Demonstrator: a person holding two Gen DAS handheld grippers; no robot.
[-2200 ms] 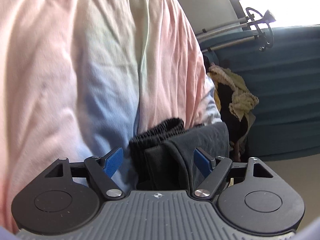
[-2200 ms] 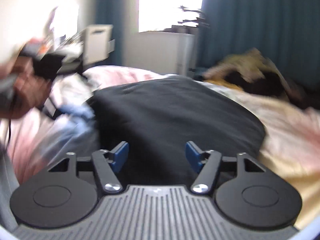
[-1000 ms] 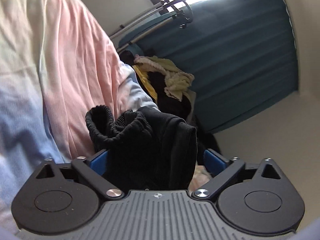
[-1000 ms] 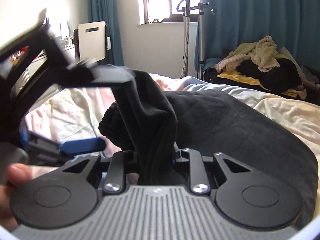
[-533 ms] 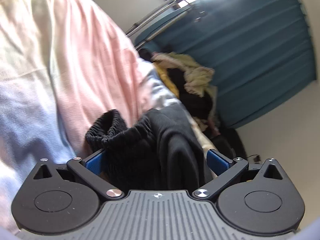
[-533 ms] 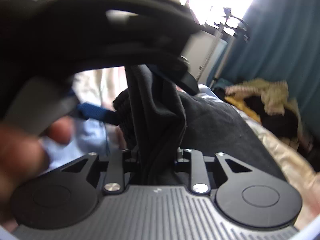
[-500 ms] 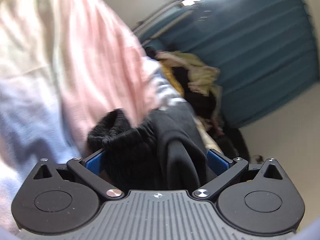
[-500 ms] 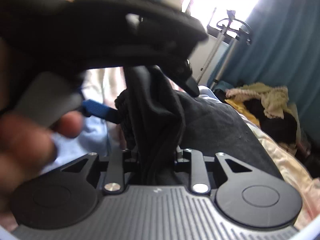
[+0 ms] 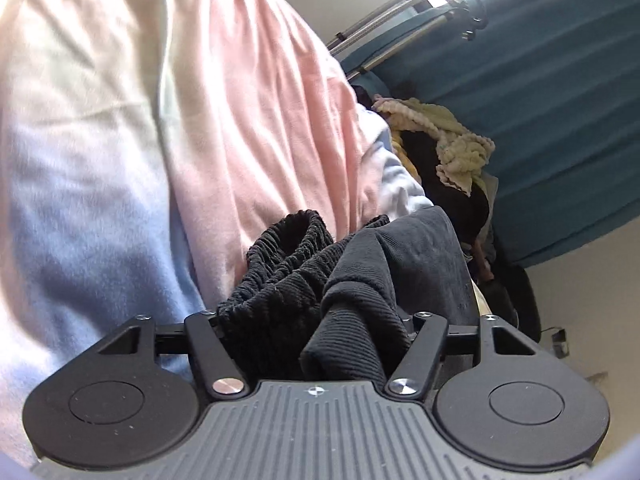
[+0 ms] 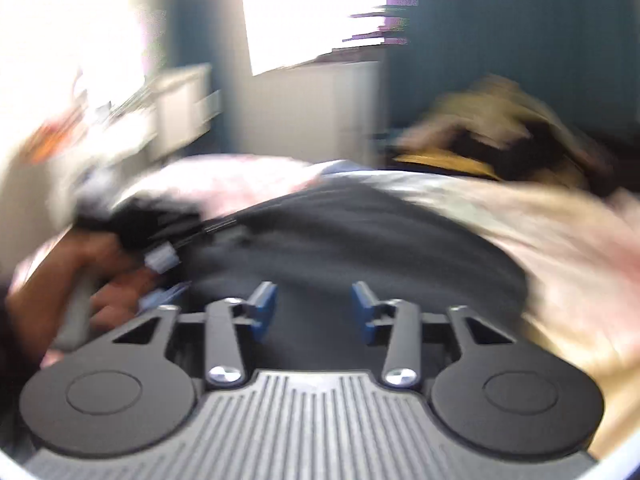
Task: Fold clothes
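A clothes heap [image 10: 496, 148] blocks the far bedspread [image 10: 560, 240]; its nearer stretch lies bare.

Daylight pours in from the window [image 10: 316, 12] behind my bed, blown out to pure white in my right view with a purple fringe along its right side. That whole right view is smeared by motion: the curtain [image 10: 520, 40], the clothes pile [image 10: 500, 148] and my other hand [image 10: 80, 276] are streaks, only my tongs' housing stays crisp. My left view is sharper, evenly lit, the pastel bedsheet [image 9: 160, 120] bright, slightly soft at the left, the black garment [image 9: 340, 280] showing its ribbing. Both views bulge and darken toward the corners.
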